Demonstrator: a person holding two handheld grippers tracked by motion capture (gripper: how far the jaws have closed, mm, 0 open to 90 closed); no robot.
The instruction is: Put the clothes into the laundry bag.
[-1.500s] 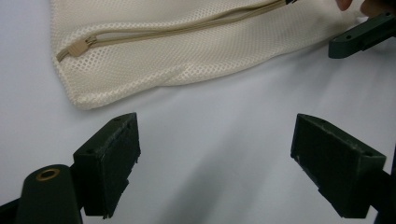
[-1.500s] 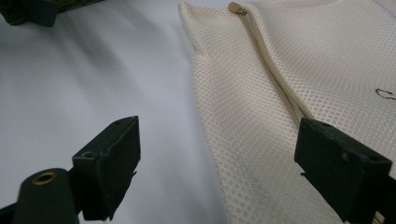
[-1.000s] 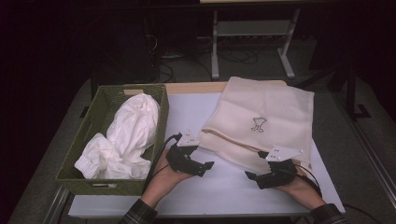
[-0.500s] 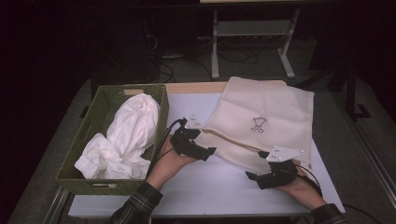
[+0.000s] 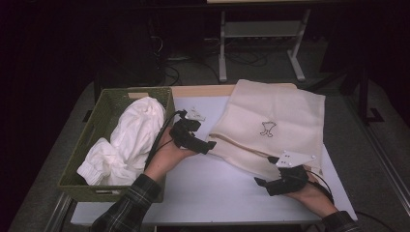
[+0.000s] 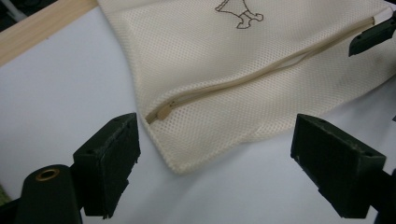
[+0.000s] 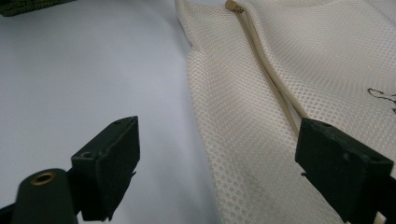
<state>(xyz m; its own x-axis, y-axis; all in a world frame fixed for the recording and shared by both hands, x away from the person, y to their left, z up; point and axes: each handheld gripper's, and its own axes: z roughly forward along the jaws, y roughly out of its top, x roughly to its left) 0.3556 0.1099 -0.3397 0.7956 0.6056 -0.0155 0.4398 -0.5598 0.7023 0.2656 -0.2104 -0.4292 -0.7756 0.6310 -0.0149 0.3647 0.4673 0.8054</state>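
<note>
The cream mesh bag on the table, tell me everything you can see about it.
The mesh bag is cream, fine-holed netting, lying flat on the white table right of the green basket. A small dark line drawing marks its middle. A cream zipper runs along its near edge, apparently shut, its pull at the left corner. Both open tongs are at that edge; contact is unclear.

Plaid flannel sleeves (image 5: 126,209); each black tool (image 5: 209,145) trails a black cable, the right one (image 5: 261,183) grey-plated.
</note>
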